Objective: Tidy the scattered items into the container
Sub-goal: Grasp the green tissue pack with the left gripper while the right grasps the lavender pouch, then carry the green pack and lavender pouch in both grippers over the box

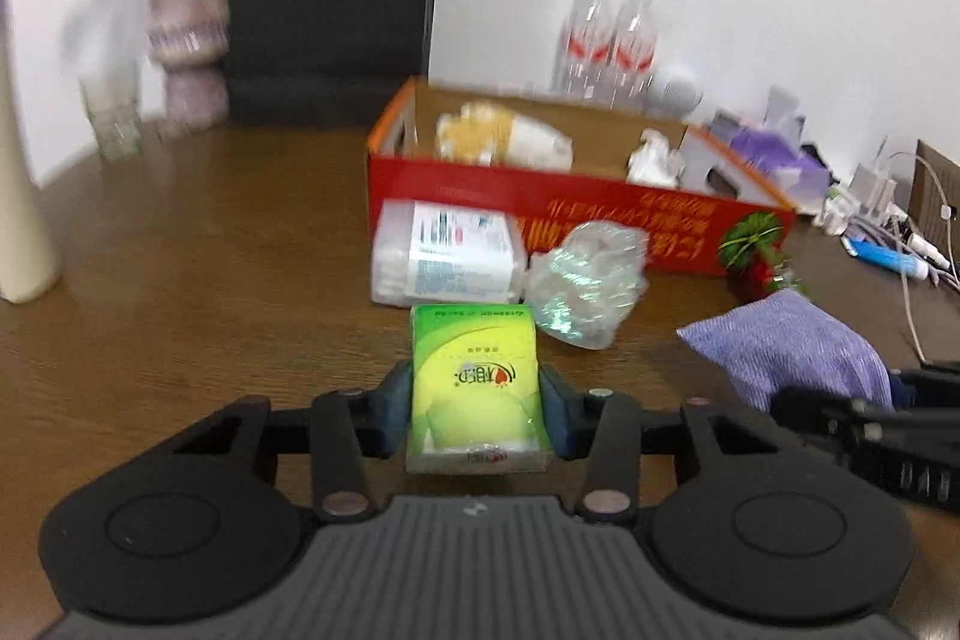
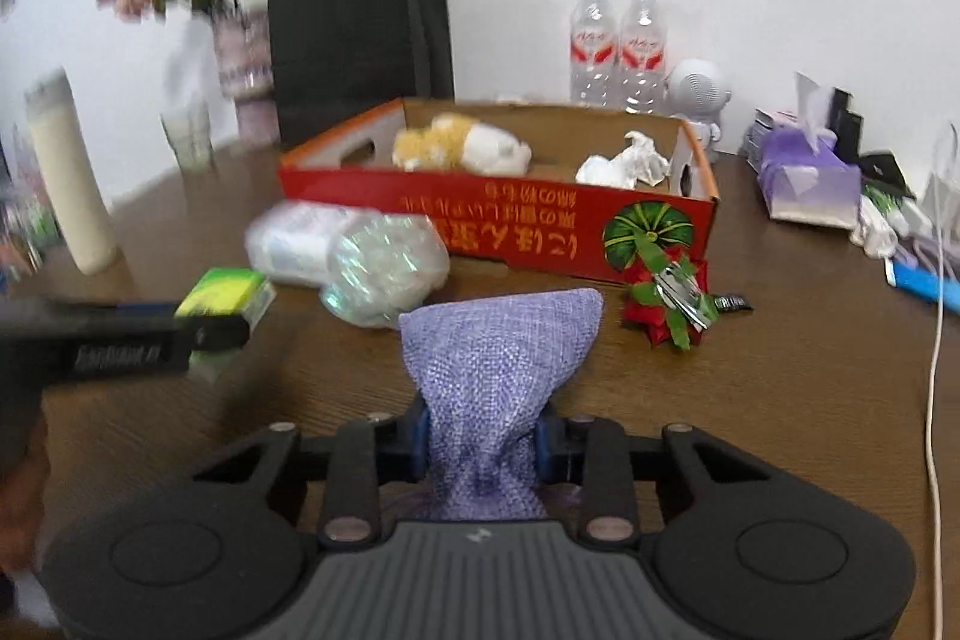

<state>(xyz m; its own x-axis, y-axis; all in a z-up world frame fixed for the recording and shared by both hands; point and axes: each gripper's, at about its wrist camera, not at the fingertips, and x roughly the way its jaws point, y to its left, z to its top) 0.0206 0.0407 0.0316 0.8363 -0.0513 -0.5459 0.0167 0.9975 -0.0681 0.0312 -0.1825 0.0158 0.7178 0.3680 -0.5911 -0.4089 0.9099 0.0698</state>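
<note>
Left tool (image 1: 478, 403) gripped a green tissue pack (image 1: 474, 382); right tool (image 2: 483, 439) pinched a purple woven pouch (image 2: 498, 370). Both were held over the desk (image 2: 780, 400), short of the red cardboard box (image 2: 498, 214).

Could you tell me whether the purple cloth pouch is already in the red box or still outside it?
Outside. The right gripper is shut on the purple pouch, in front of the red box.

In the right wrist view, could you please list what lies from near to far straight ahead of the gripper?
Right gripper → purple pouch it holds → red cardboard box → crumpled tissue inside the box → water bottles by the wall.
</note>
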